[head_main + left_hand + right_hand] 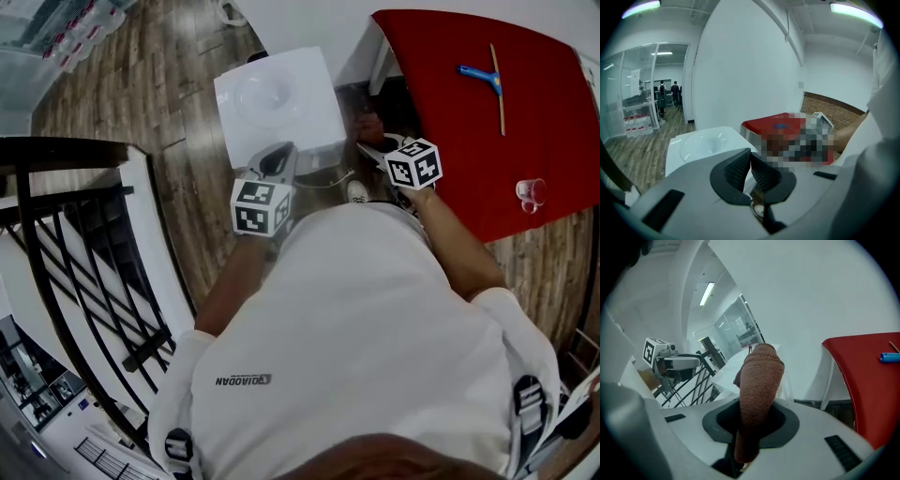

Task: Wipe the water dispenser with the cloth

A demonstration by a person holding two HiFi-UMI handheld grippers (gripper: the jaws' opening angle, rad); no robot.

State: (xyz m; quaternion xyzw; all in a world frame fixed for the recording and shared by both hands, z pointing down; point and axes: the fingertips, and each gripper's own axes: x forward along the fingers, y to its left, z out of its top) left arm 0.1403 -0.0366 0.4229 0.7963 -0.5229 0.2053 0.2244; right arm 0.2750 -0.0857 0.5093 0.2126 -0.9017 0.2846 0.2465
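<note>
Upside-down brand print (242, 380) "QIAODAN" on the back of the person's white shirt (375, 309)

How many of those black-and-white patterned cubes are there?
2. One cube sits on the left gripper, by the water dispenser; the other cube on the right gripper, near the red table. None seems hidden.

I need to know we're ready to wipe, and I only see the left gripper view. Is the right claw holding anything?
Observer: Yes, the right claw is shut on a brown knitted cloth.
Operator: Anything on my left to avoid?
Observer: A black metal railing runs along that side, in the head view.
Operator: And on the other side?
Observer: A small clear cup sits on the red table, near its edge.
</note>
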